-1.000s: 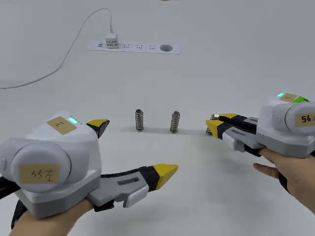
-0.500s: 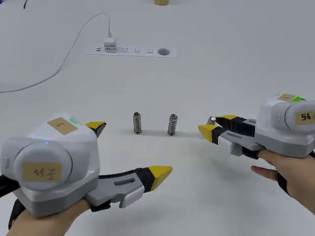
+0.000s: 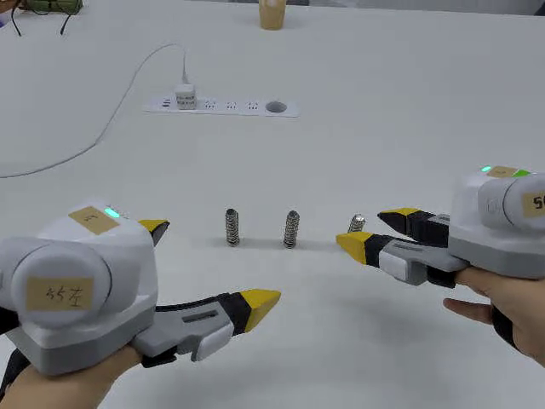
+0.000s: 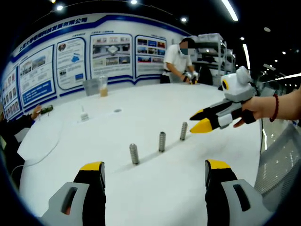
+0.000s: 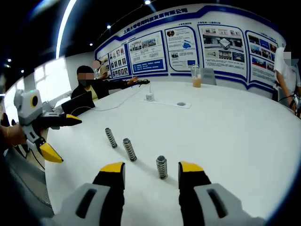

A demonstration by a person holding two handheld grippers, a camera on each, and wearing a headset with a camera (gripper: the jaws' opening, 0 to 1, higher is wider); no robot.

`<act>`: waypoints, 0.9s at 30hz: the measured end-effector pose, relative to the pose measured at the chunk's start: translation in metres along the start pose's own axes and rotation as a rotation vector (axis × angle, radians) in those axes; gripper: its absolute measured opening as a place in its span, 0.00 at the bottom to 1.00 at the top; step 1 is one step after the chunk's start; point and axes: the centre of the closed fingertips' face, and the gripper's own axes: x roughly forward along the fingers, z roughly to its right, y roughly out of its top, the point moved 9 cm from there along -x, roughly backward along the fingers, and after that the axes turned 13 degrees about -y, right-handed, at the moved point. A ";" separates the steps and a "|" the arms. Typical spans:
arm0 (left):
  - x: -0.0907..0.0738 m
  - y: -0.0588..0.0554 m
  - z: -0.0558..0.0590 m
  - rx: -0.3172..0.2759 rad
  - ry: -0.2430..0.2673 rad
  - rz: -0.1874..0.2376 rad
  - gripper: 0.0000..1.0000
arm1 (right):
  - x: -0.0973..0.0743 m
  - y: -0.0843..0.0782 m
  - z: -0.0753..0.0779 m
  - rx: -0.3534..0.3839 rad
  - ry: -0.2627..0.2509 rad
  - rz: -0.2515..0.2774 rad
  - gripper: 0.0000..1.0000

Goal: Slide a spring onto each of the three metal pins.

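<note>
Three metal pins stand in a row on the white table, each with a spring around it: the left spring (image 3: 232, 227), the middle spring (image 3: 291, 229) and the right spring (image 3: 356, 224). My right gripper (image 3: 368, 228) is open, its yellow tips on either side of the right spring (image 5: 161, 166), which stands just ahead of its jaws (image 5: 151, 167). The other two springs (image 5: 129, 149) (image 5: 111, 137) run away to the left in that view. My left gripper (image 3: 207, 264) is open and holds nothing, low at the near left, well short of the row (image 4: 134, 154) (image 4: 162, 141) (image 4: 183, 131).
A white power strip (image 3: 223, 106) with a plug and a long cable lies at the far left of the table. A cup (image 3: 272, 13) stands at the far edge. A person (image 4: 178, 59) stands beyond the table and another (image 5: 89, 82) sits at it.
The right gripper's jaws have spread wider beside the right spring and it has drawn back slightly. The head camera has tilted up. The left gripper has hardly moved.
</note>
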 end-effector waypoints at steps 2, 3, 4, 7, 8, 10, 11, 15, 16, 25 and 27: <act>-0.002 0.001 -0.001 -0.005 0.004 -0.002 0.90 | -0.004 0.001 0.000 -0.004 -0.002 0.000 0.47; -0.003 0.001 -0.001 -0.005 0.004 -0.006 0.90 | -0.007 0.001 0.000 -0.001 -0.001 0.000 0.47; -0.004 0.002 -0.001 -0.004 0.006 -0.009 0.90 | -0.008 0.002 -0.001 0.006 0.001 -0.004 0.48; -0.007 0.002 -0.002 -0.002 0.008 -0.013 0.89 | -0.014 0.003 -0.002 0.006 0.005 -0.005 0.52; -0.008 0.003 -0.001 -0.005 0.006 -0.014 0.89 | -0.016 0.003 -0.003 0.005 0.005 -0.004 0.52; -0.009 0.003 -0.001 -0.008 0.004 -0.016 0.90 | -0.021 0.004 -0.004 0.005 0.008 -0.001 0.53; -0.010 0.002 -0.001 -0.010 0.002 -0.019 0.90 | -0.022 0.004 -0.004 0.008 0.010 -0.002 0.54; -0.013 0.003 0.001 -0.009 0.001 -0.026 0.90 | -0.030 0.004 -0.006 0.002 0.013 -0.001 0.56; -0.013 0.003 0.001 -0.010 -0.001 -0.025 0.90 | -0.032 0.004 -0.007 0.000 0.015 -0.001 0.57; -0.019 0.000 0.005 -0.032 -0.010 -0.038 0.93 | -0.043 0.000 -0.013 -0.016 0.039 -0.010 0.64; -0.021 0.000 0.006 -0.031 -0.010 -0.043 0.93 | -0.046 -0.001 -0.014 -0.011 0.042 -0.017 0.66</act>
